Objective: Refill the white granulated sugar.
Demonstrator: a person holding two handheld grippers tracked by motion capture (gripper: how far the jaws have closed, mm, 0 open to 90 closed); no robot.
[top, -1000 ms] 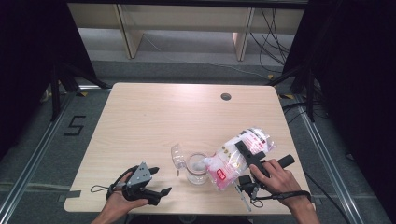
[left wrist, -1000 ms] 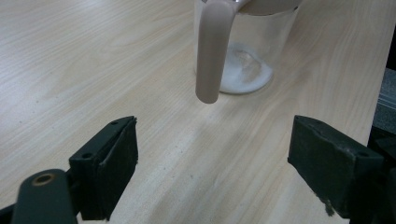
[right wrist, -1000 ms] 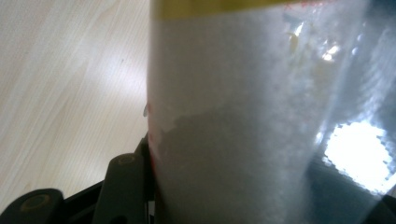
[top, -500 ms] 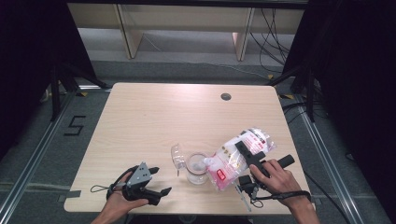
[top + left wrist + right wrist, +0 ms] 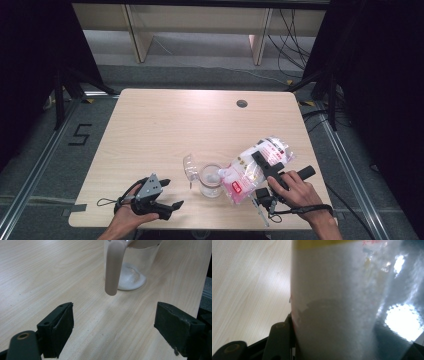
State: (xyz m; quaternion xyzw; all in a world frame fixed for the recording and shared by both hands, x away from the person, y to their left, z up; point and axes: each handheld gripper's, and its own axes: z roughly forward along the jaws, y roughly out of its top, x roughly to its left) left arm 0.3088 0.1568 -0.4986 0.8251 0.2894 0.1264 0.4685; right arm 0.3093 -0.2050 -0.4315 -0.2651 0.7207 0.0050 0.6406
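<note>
The right gripper (image 5: 270, 167) is clamped about half-closed on the bag (image 5: 252, 167), its jaws pressing the sides; in the right gripper view the bag (image 5: 337, 302) stands directly between them, packed with white grains. The bag is tipped with its low end over the cup (image 5: 210, 180), just left of that gripper. A slack plastic bag is a poor thing to hold: if the grip loosens, or the grains shift inside, I judge it could slide through the jaws and drop onto the cup.

The cup is clear, with a little white powder at its bottom (image 5: 130, 280) and a handle (image 5: 113, 267) facing the left gripper (image 5: 113, 335). Nothing steadies it. The left gripper (image 5: 160, 192) sits on the table (image 5: 165, 125) with jaws wide open and empty, the cup just ahead of it but untouched. So a nudge from the bag's mouth could tip or push the cup, and grains would scatter over the table.

A steeper tilt risks a sudden rush overshooting the rim. Beyond the cup lies a clear lid (image 5: 190, 167), near enough to catch any spill.
</note>
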